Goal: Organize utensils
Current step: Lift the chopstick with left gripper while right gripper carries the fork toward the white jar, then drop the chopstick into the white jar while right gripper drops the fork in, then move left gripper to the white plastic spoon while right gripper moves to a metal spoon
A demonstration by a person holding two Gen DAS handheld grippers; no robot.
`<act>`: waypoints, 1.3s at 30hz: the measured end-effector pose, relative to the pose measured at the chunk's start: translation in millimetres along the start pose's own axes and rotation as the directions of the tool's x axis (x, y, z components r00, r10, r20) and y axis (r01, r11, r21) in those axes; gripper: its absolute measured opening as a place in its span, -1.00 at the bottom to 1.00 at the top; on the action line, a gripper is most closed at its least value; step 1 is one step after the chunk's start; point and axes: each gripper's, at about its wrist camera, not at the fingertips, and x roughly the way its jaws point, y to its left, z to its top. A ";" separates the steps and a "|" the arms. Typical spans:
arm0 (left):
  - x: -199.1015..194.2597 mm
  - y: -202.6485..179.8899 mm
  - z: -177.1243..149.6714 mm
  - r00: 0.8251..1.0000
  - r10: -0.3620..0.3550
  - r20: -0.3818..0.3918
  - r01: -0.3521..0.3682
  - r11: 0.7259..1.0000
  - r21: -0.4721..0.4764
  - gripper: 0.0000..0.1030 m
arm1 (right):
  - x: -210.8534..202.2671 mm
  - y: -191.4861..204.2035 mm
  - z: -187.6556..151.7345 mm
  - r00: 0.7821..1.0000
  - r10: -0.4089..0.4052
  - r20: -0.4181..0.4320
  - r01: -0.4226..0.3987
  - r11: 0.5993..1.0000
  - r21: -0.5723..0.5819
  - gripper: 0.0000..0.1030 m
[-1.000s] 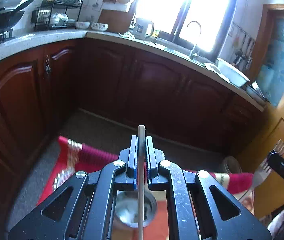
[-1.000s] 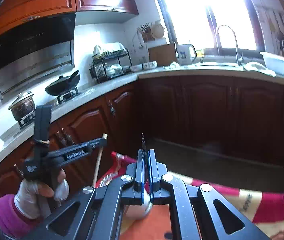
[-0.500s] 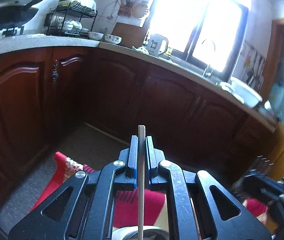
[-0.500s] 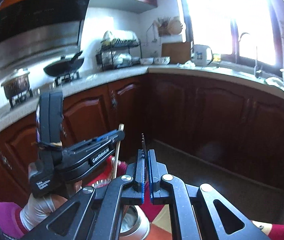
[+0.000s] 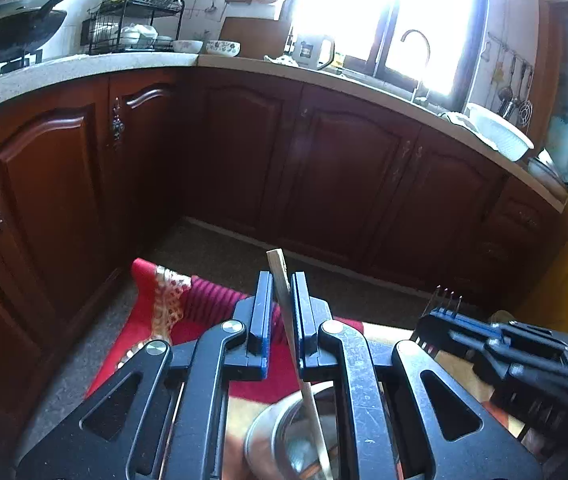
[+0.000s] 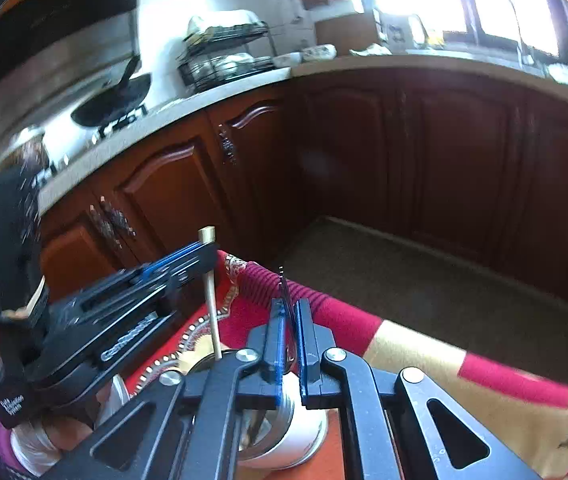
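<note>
A slanted wooden chopstick (image 5: 280, 276) stands between the pads of my left gripper (image 5: 282, 285), which is shut on it. Its lower end dips into a steel cup (image 5: 272, 444) under the fingers. My right gripper (image 6: 290, 305) hangs over the same cup (image 6: 308, 436), and its jaws are opening. A fork (image 6: 284, 284) stands edge-on between them and leans on the left pad, with a gap on the other side. In the left wrist view the right gripper (image 5: 440, 316) sits low right with the fork tines (image 5: 448, 294) poking out. The right wrist view shows the left gripper (image 6: 204, 254) and the chopstick (image 6: 212, 304).
The cup stands on a table under a red, orange and cream cloth (image 6: 424, 360). A gloved hand (image 6: 40, 444) holds the left gripper. Dark wooden cabinets (image 5: 344, 184) and a light countertop (image 5: 84, 68) ring the floor (image 6: 444, 280) beyond the table edge.
Both grippers have sunk toward the cup. The chopstick, upright before, now slants between the left pads. The right jaws, tight on the fork before, now show a gap.
</note>
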 end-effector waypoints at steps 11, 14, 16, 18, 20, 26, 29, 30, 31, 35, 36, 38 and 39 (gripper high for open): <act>-39.5 -4.6 -10.9 0.999 -0.017 -0.039 0.016 1.000 -0.008 0.03 | -67.2 -15.8 -39.0 1.000 -0.007 -0.018 0.008 0.998 0.055 -0.35; -64.0 -7.2 -13.3 0.999 -0.036 -0.022 0.036 0.999 -0.018 0.03 | -87.5 -26.9 -67.6 0.995 -0.067 -0.067 0.070 0.997 0.042 -0.35; -80.0 -10.3 -16.5 0.999 -0.047 -0.012 0.047 0.999 -0.019 0.03 | -102.2 -41.3 -97.0 0.985 -0.114 -0.129 0.121 0.992 0.047 -0.35; -95.5 -15.6 -22.6 0.998 -0.069 -0.009 0.069 0.998 -0.016 0.03 | -112.0 -54.9 -127.5 0.972 -0.146 -0.186 0.156 0.987 0.040 -0.35; -106.6 -19.9 -29.7 0.996 -0.086 -0.011 0.086 0.996 -0.013 0.04 | -119.4 -68.1 -160.0 0.957 -0.164 -0.239 0.182 0.982 0.051 -0.35; -123.5 -42.1 -61.3 0.988 -0.137 -0.071 0.137 0.990 -0.004 0.04 | -115.4 -99.2 -206.4 0.945 -0.132 -0.300 0.187 0.969 0.163 -0.35; -126.5 -52.9 -77.5 0.985 -0.141 -0.100 0.143 0.990 0.015 0.04 | -99.7 -99.7 -215.4 0.935 -0.137 -0.327 0.197 0.968 0.158 -0.35; -127.2 -55.1 -81.9 0.984 -0.142 -0.108 0.145 0.989 0.019 0.04 | -95.8 -97.2 -216.3 0.938 -0.135 -0.318 0.194 0.968 0.160 -0.35; -127.0 -56.6 -85.1 0.983 -0.143 -0.116 0.146 0.989 0.018 0.04 | -93.8 -93.0 -215.1 0.944 -0.128 -0.304 0.183 0.970 0.159 -0.35; -122.2 -56.8 -102.2 0.975 -0.144 -0.168 0.144 0.989 -0.016 0.04 | -77.2 -74.4 -211.5 0.950 -0.094 -0.298 0.147 0.976 0.163 -0.35; -120.3 -56.4 -106.8 0.973 -0.144 -0.183 0.142 0.990 -0.025 0.04 | -74.1 -68.8 -210.7 0.951 -0.100 -0.292 0.148 0.978 0.147 -0.35; -117.4 -56.8 -114.1 0.968 -0.144 -0.205 0.140 0.990 -0.037 0.04 | -71.2 -63.9 -211.0 0.957 -0.051 -0.285 0.103 0.980 0.170 -0.35; -116.2 -58.1 -117.4 0.966 -0.144 -0.214 0.139 0.989 -0.041 0.04 | -69.6 -60.8 -212.5 0.959 0.003 -0.284 0.057 0.978 0.202 -0.35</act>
